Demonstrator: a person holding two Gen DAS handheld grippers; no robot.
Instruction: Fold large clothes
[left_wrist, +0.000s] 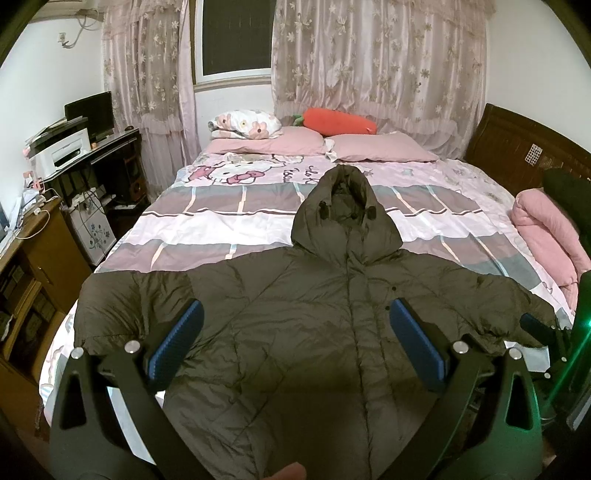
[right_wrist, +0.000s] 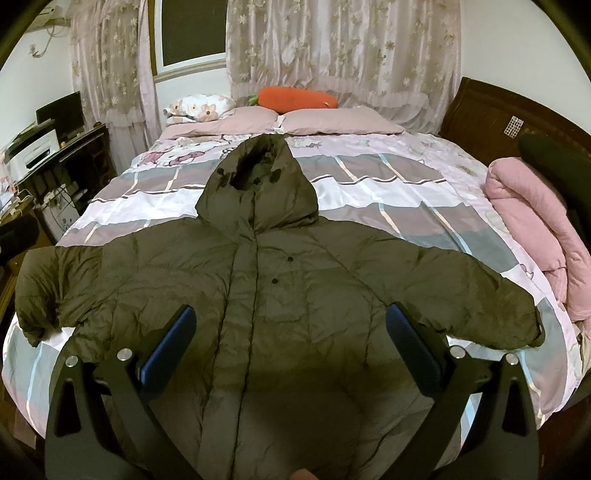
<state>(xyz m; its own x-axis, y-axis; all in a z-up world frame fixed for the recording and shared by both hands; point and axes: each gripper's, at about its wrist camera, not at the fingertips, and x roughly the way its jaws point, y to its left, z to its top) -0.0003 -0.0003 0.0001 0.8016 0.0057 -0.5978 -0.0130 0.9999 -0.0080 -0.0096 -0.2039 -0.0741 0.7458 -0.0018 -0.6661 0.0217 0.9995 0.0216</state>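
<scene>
A large olive-green hooded puffer jacket lies flat and face up on the bed, both sleeves spread out sideways and the hood pointing at the pillows. It also shows in the right wrist view. My left gripper is open and empty, held above the jacket's chest. My right gripper is open and empty too, held above the jacket's front. The right gripper's fingers show at the right edge of the left wrist view, near the end of the jacket's right-hand sleeve.
Pink pillows and a carrot-shaped cushion lie at the head of the bed. A rolled pink quilt sits on the bed's right side. A desk with a printer and a wooden cabinet stand to the left.
</scene>
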